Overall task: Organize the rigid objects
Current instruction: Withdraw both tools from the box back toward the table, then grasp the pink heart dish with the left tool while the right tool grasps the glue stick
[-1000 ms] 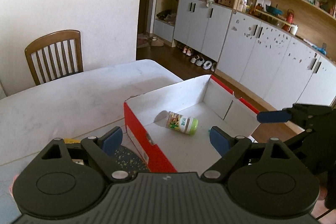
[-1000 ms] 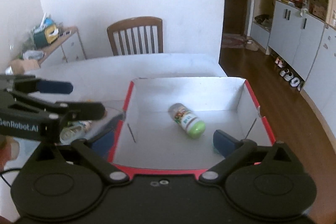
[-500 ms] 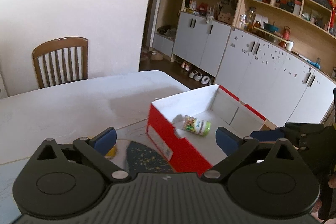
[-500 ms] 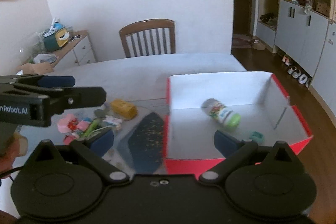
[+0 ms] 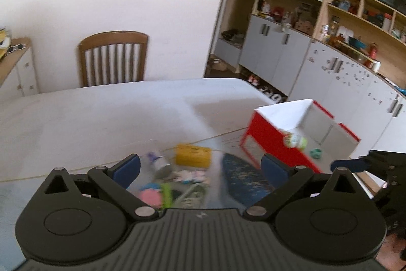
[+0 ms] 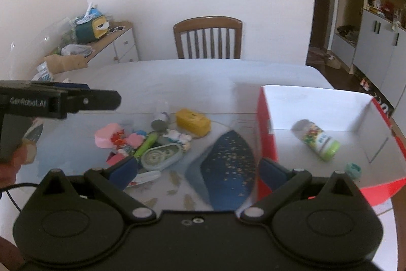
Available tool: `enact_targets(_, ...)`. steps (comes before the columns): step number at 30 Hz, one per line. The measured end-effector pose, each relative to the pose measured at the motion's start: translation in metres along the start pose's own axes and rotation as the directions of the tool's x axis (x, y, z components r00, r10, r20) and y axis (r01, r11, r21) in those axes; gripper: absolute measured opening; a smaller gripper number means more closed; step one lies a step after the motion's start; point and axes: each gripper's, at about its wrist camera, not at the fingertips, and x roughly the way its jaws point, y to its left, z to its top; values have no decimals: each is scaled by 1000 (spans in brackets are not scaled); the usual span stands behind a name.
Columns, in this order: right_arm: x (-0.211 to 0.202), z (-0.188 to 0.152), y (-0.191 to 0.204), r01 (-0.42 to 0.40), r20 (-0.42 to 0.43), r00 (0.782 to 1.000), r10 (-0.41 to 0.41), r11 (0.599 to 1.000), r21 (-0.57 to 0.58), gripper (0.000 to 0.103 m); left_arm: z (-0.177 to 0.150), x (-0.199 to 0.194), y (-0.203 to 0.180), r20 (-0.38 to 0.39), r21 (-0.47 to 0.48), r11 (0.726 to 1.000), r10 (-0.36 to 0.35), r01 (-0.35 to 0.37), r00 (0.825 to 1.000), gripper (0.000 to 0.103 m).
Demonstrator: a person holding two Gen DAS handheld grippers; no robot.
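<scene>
Your left tool (image 5: pixel 200 165) stands wide with nothing between its blue pads, hanging over the pile of small things on the white desk (image 5: pixel 101 113). Your right tool (image 6: pixel 198 172) is wide too and empty, its right finger (image 6: pixel 272 174) just in front of the red wall of the box.

The red-and-white cardboard box (image 6: pixel 266 123) sits at the right end of the desk. Inside it a small bottle with a green cap (image 6: pixel 317 139) lies on its side, and a little teal cap-like piece (image 6: pixel 353 170) lies near it toward the front wall; the two are apart.

Left of the box, on the desk, a dark blue speckled patch (image 6: pixel 225 164) lies flat. Beyond it rests a yellow block (image 6: pixel 193 121). Further left is the loose pile: a pink piece (image 6: pixel 107 135), a green marker-like stick (image 6: pixel 147 144), a pale green oval case (image 6: pixel 161 155), and a small grey-capped bottle (image 6: pixel 159 122) lying down. Several of these touch one another; the smaller bits among them are too blurred to name.

From the right wrist view your left tool shows at the left edge, above the desk, with your hand (image 6: pixel 15 164) on its grip. A wooden chair (image 6: pixel 208 38) stands at the far side of the desk.
</scene>
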Motion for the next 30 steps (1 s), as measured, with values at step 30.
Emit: enact_targets(30, 136, -19, 79, 72, -232, 971, -58, 996, 51, 100, -65, 76, 109, -145, 16, 980, 200, -200, 969, 102)
